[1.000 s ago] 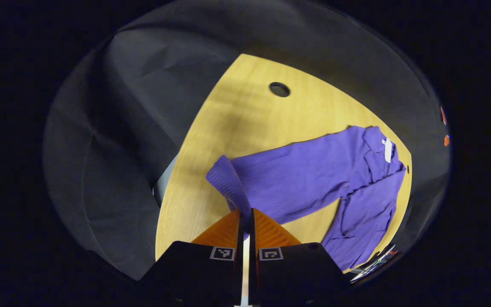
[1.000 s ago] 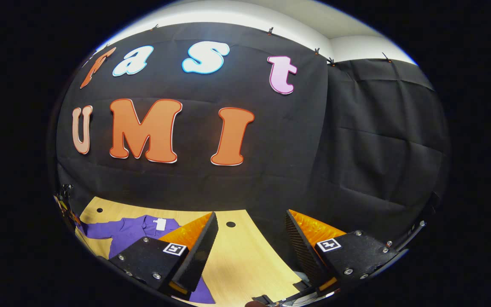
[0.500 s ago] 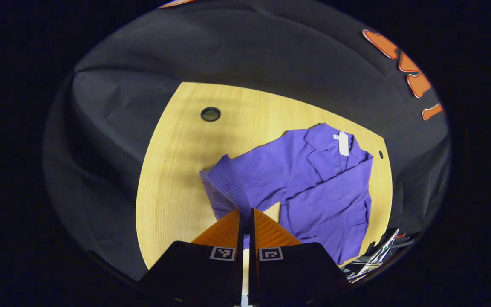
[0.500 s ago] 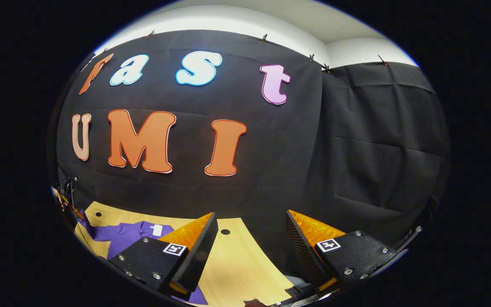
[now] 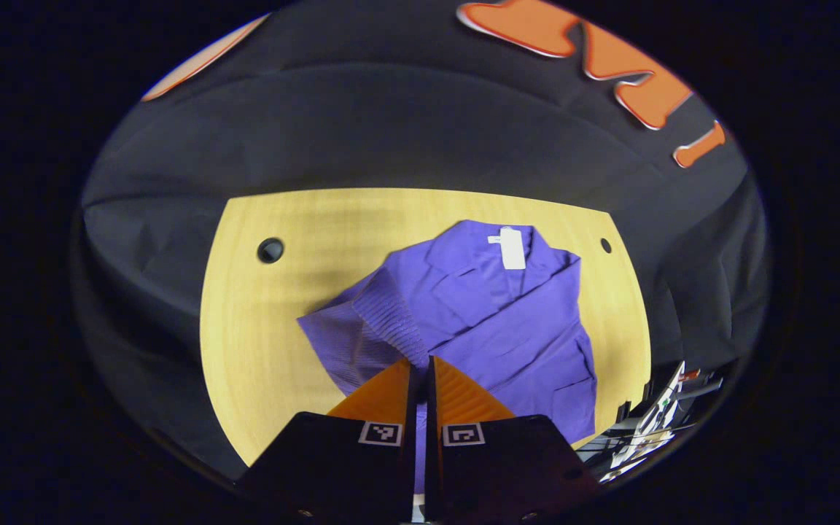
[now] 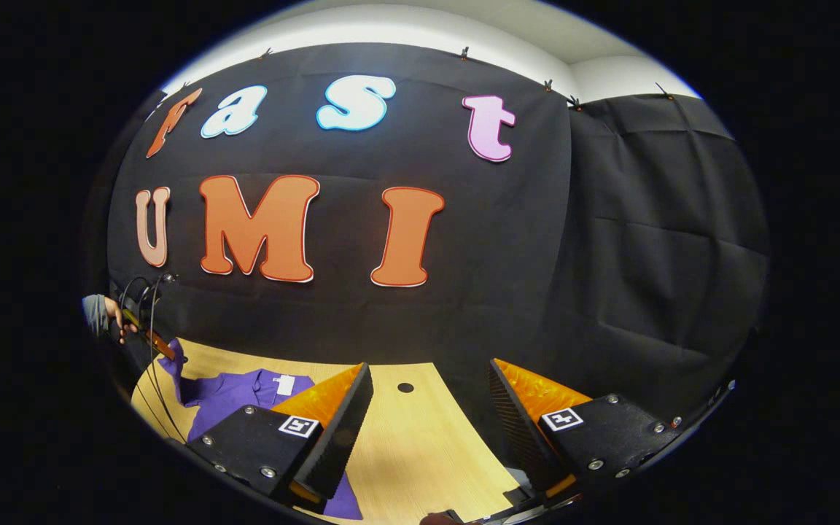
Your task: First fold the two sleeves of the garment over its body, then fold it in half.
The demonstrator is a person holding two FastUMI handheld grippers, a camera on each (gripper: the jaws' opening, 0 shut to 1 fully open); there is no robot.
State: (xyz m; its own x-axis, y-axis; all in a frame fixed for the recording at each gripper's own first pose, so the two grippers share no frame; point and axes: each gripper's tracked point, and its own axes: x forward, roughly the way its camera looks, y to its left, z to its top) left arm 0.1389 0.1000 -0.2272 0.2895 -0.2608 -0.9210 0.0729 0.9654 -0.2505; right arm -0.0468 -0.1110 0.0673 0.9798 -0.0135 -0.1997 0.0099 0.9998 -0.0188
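Observation:
A purple garment (image 5: 493, 321) with a white neck label (image 5: 511, 248) lies on the yellow wooden table (image 5: 259, 350). One sleeve lies folded across its body. My left gripper (image 5: 420, 362) is shut on the ribbed cuff of the other sleeve (image 5: 383, 321) and holds it raised above the garment's near left side. In the right gripper view, that gripper (image 6: 167, 353) hangs at the far left in a person's hand (image 6: 115, 318), with the purple sleeve (image 6: 178, 361) dangling from it above the garment (image 6: 238, 391). My right gripper (image 6: 431, 408) stands open over the table's right part, holding nothing.
The table has two small round holes (image 5: 270, 250) (image 5: 604, 245) near its far edge; one hole (image 6: 405, 387) lies ahead of my right gripper. Black cloth walls surround the table. Cables and small gear (image 5: 657, 426) sit past the table's right edge.
My left gripper has swung the held sleeve from the table's left side in over the garment's body. The right gripper stays open and has barely moved.

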